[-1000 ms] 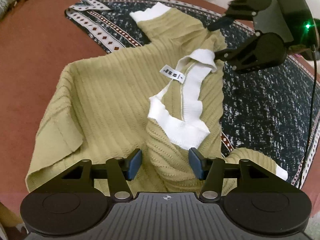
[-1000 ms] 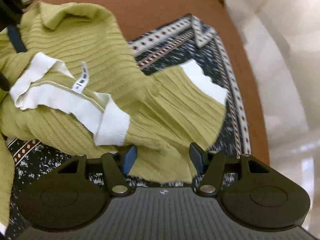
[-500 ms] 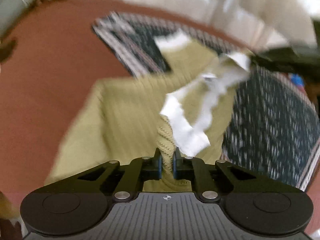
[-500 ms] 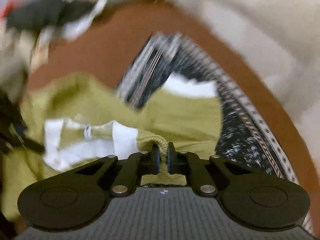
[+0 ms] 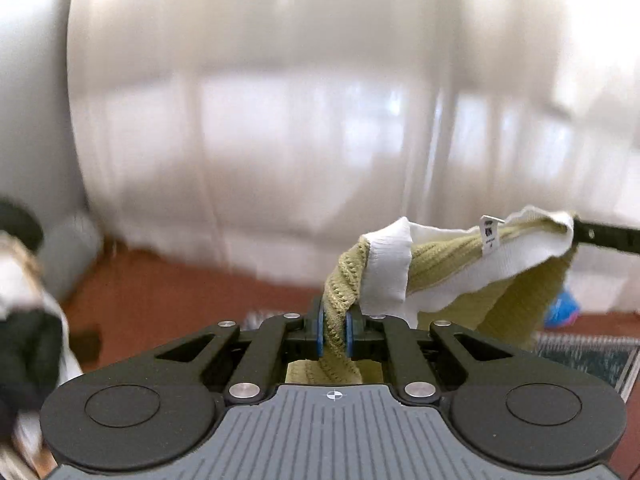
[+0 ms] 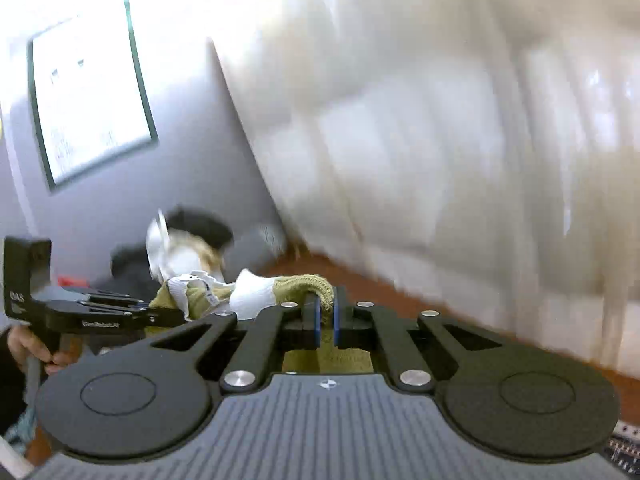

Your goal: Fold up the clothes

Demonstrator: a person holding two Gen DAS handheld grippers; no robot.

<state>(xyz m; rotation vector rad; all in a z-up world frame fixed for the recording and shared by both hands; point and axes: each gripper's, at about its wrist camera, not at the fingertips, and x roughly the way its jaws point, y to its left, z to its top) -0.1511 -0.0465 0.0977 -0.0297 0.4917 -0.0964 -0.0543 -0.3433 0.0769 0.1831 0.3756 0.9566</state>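
An olive-green knit sweater (image 5: 440, 264) with a white collar (image 5: 386, 276) hangs lifted in the air. My left gripper (image 5: 334, 332) is shut on a fold of its green knit beside the collar. My right gripper (image 6: 326, 320) is shut on the sweater (image 6: 308, 285) at the other shoulder, its white collar (image 6: 252, 294) stretching left toward the other gripper's fingers (image 6: 116, 308). In the left wrist view the other gripper's fingers (image 5: 608, 234) enter from the right edge at the collar. The sweater's body hangs below, out of sight.
White curtains (image 5: 320, 120) fill the background in both views. A brown bed surface (image 5: 180, 292) and a patterned dark rug (image 5: 584, 352) lie below. A person's hand (image 6: 28, 344) holds the left tool. A framed picture (image 6: 88, 92) hangs on the grey wall.
Both grippers closed on the sweater's shoulders and lifted it off the surface. The views tilted up from the bed to the curtains.
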